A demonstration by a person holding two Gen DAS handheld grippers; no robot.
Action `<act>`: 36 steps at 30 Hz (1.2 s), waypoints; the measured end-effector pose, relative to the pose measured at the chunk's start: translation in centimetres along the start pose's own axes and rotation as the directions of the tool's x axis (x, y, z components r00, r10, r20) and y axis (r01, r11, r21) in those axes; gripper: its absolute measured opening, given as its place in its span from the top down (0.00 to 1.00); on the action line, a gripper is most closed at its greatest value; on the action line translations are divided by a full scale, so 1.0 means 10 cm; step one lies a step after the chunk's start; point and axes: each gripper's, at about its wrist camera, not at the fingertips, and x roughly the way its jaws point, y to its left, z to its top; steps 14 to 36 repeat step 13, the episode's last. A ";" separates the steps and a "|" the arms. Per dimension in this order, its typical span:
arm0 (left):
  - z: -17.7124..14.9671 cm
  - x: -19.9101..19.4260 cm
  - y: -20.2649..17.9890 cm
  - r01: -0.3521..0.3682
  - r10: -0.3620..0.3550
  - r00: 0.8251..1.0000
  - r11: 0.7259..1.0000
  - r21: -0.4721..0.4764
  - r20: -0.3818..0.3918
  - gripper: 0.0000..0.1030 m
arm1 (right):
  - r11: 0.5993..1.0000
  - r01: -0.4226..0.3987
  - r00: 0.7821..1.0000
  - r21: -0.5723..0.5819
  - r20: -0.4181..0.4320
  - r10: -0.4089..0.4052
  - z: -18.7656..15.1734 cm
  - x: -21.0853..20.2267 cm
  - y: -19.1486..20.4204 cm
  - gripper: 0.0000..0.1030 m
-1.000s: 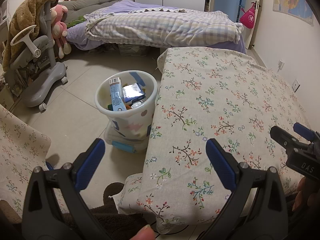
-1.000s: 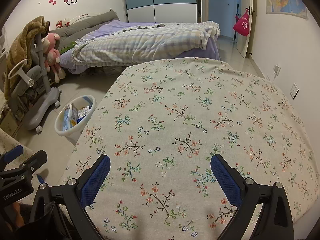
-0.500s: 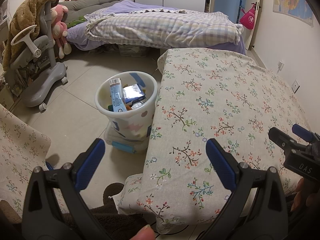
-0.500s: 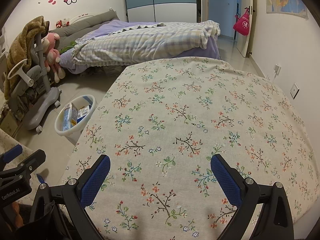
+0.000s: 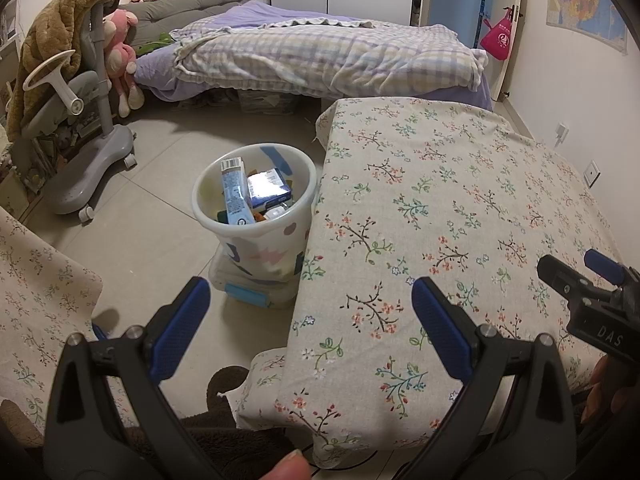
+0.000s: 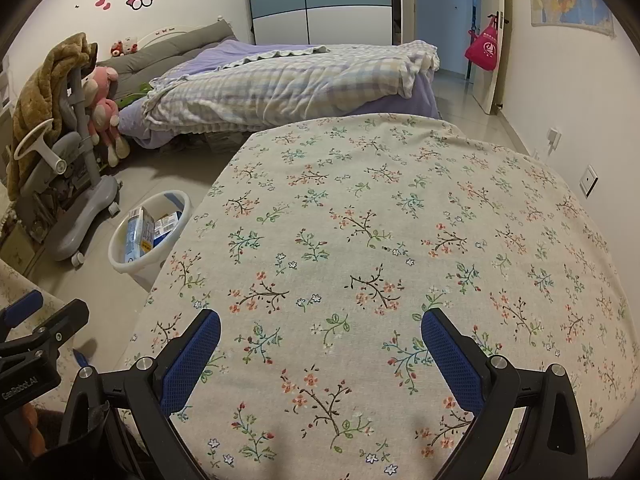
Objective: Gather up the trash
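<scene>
My left gripper (image 5: 308, 304) hangs with its blue-padded fingers (image 5: 180, 326) spread wide apart and nothing between them, above the near left edge of the table (image 5: 460, 208), which is draped in a floral cloth. Past that edge, on the tiled floor (image 5: 152, 216), stands the white wastebasket (image 5: 258, 236), set on a clear plastic box with blue latches (image 5: 250, 294) and just beside the table's left side. Inside the basket I see a pale blue carton (image 5: 234, 192) standing on end, leaning against the rim, and a blue-and-white box (image 5: 268, 188) lying next to it, with smaller bits beneath that I cannot make out.

My right gripper (image 6: 320, 338) is likewise wide apart and empty, held over the near part of the flowered tabletop (image 6: 380, 240). From there the wastebasket (image 6: 148, 236) shows to the far left, below the table's edge.

Farther off lie a bed with a checked quilt (image 5: 328, 56) and, at the left, a grey wheeled chair (image 5: 80, 136) with a brown blanket over its back.
</scene>
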 end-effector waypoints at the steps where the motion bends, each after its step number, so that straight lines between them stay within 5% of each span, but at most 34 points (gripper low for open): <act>1: 0.00 0.00 0.00 -0.001 0.001 1.000 1.000 0.001 0.000 0.03 | 1.000 0.000 1.000 0.000 0.000 0.000 0.00 0.00 0.00 0.01; 36: 0.05 -0.02 0.02 -0.002 0.002 1.000 1.000 0.000 -0.005 0.03 | 1.000 0.007 1.000 0.020 -0.008 -0.007 -0.02 0.04 -0.04 0.01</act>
